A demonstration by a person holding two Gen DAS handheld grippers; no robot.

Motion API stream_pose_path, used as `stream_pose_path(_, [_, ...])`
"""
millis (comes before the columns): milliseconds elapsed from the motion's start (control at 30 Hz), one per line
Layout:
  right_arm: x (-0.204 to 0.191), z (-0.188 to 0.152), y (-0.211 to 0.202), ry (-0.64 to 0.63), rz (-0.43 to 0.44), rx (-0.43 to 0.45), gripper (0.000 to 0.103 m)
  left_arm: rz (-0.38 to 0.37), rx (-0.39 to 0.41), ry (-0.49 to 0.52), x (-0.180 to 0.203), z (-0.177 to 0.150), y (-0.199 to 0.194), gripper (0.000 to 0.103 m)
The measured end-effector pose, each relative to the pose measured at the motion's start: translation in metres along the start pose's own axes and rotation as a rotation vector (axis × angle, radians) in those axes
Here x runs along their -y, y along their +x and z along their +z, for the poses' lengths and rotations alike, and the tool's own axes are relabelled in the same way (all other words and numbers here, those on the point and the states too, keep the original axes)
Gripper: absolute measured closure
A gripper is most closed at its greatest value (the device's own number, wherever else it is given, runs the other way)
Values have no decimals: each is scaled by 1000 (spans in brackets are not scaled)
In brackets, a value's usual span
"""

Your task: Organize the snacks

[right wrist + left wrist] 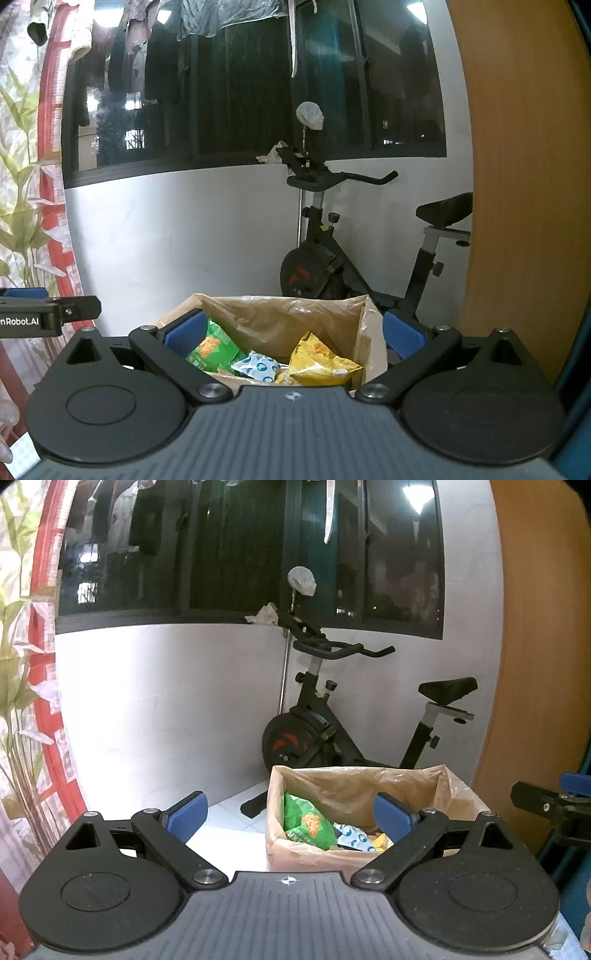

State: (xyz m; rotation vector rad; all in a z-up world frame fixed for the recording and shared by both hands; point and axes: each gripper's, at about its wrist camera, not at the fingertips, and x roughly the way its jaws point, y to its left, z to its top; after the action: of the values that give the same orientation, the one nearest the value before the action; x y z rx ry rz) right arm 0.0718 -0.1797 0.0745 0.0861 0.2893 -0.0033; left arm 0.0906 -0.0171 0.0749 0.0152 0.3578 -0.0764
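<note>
A cardboard box (280,853) lined with brown paper stands in front of both grippers and holds a green snack bag (306,821), a white-and-blue packet (352,836) and a yellow bag (382,841). My left gripper (290,814) is open with nothing between its blue pads, and the box sits toward its right finger. In the right wrist view the box (373,343) lies straight ahead between the spread fingers of my open right gripper (293,334). Inside it I see the green snack bag (212,349), the white-and-blue packet (256,365) and the yellow bag (319,360).
A black exercise bike (332,731) stands behind the box against a white wall under dark windows. An orange wooden panel (539,664) rises on the right. A red and leaf-patterned curtain (22,664) hangs at left. The other gripper's tip shows at each view's edge.
</note>
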Motion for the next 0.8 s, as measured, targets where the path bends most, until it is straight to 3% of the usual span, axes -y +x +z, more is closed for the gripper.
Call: stream_pose_path(800, [-1,1,-7,17,30,-1,0,18,39,0,-2,6,-10,6])
